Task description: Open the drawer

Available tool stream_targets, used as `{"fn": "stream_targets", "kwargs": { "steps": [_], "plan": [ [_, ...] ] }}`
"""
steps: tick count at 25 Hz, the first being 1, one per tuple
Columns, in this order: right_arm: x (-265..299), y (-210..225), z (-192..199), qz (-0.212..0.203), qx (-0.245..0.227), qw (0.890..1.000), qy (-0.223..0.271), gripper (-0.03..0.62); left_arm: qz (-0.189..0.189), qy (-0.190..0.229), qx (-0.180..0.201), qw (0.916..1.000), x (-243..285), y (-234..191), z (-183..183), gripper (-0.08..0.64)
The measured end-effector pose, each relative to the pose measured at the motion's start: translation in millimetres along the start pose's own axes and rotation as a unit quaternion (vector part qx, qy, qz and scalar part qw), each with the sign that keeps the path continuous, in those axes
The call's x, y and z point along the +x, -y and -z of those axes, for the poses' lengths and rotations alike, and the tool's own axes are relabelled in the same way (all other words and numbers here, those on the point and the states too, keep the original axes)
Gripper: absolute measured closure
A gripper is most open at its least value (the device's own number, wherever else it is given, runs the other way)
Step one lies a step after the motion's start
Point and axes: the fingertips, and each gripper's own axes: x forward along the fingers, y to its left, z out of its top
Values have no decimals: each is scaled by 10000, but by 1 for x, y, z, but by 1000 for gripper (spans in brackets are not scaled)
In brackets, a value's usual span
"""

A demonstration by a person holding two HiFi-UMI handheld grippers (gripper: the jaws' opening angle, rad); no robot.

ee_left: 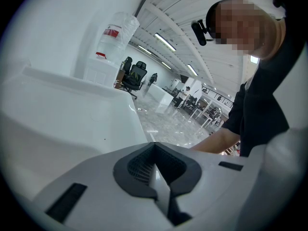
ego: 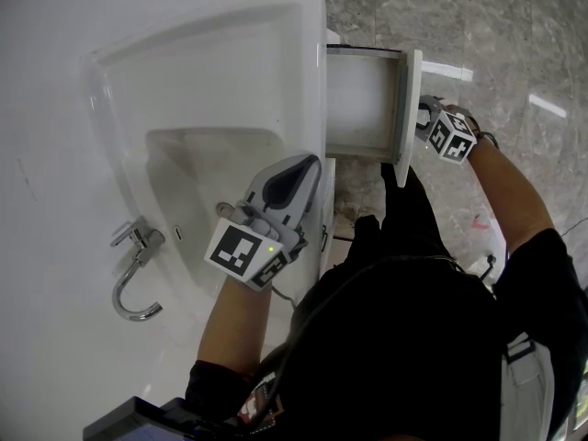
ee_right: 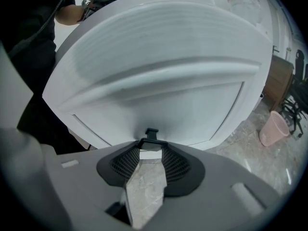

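Since the drawer stands partway out from under the white sink, I judge it runs on slides: a light, stiff box that should glide with a straight, level pull. Its front looks smooth and gives no purchase, so the small dark handle is the place to hold. The right gripper is clamped across it. The left gripper, jaws together and empty, hovers over the sink's edge.
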Motion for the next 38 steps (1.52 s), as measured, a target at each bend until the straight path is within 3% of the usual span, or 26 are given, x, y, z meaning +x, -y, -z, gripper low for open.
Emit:
{"fn": "stream_targets", "kwargs": {
  "steps": [19,23,28,32,35,38],
  "plan": [
    [1,0,0,115,252,9996,43,448,-3,-44,11,10000,0,0,3,565],
    [-19,1,8,191,192,9995,-149,446,-141,-73,-6,9999,0,1,4,565],
    [-64,26,1,343,389,9987,8,448,-222,215,-115,9995,-6,13,-15,565],
    [-115,56,-37,777,460,9954,335,489,-305,528,-67,9981,-25,23,-44,565],
    [-158,88,-90,1209,391,9885,821,574,-496,855,-77,9951,-50,25,-66,565],
    [-189,113,-156,1376,58,9826,1245,592,-788,1233,-76,9892,-79,24,-84,565]
  ]
}}
